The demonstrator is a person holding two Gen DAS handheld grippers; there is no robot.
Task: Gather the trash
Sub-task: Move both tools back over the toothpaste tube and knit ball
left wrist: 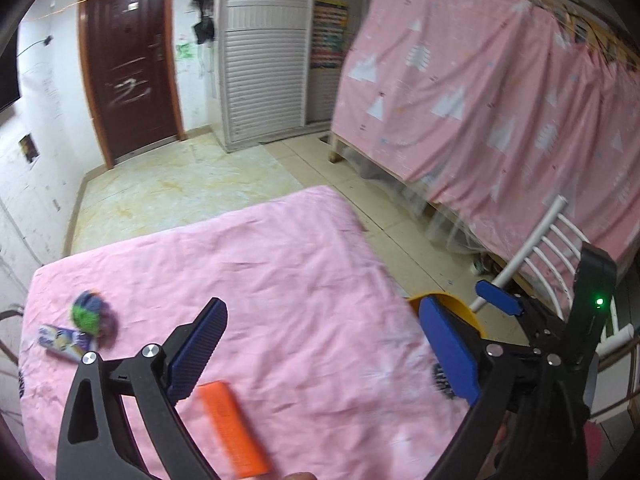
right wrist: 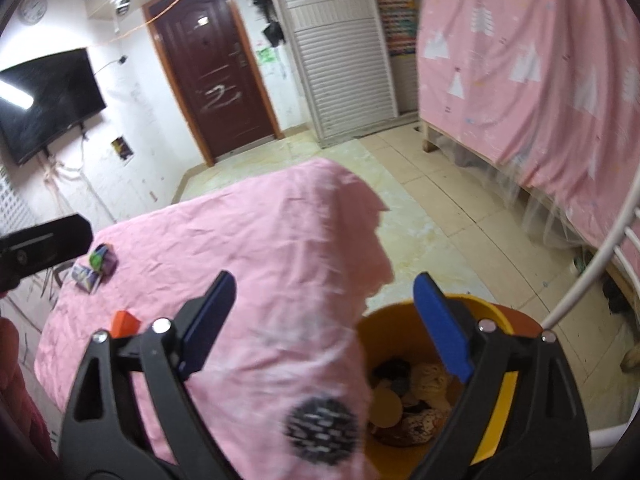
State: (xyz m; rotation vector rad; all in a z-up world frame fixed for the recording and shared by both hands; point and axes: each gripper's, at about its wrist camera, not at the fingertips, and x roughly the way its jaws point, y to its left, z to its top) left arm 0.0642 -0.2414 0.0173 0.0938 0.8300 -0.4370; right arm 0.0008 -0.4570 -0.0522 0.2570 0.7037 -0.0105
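Note:
A table under a pink cloth (left wrist: 280, 280) carries trash: an orange box (left wrist: 234, 428) near the front, a purple-and-white carton (left wrist: 62, 340) and a crumpled green-and-blue wrapper (left wrist: 90, 314) at the left. My left gripper (left wrist: 324, 344) is open and empty above the cloth, the orange box just below its left finger. My right gripper (right wrist: 324, 320) is open and empty, over the table's right edge and a yellow bin (right wrist: 492, 420) that holds several scraps. The orange box (right wrist: 124, 322), carton (right wrist: 86, 278) and wrapper (right wrist: 100, 258) also show in the right wrist view.
A white metal chair (left wrist: 536, 248) stands right of the bin (left wrist: 460, 308). A pink curtain (left wrist: 480, 92) covers a wooden frame on the right. A dark door (left wrist: 128, 68) and a white slatted cabinet (left wrist: 264, 52) are at the back, a wall screen (right wrist: 44, 100) on the left.

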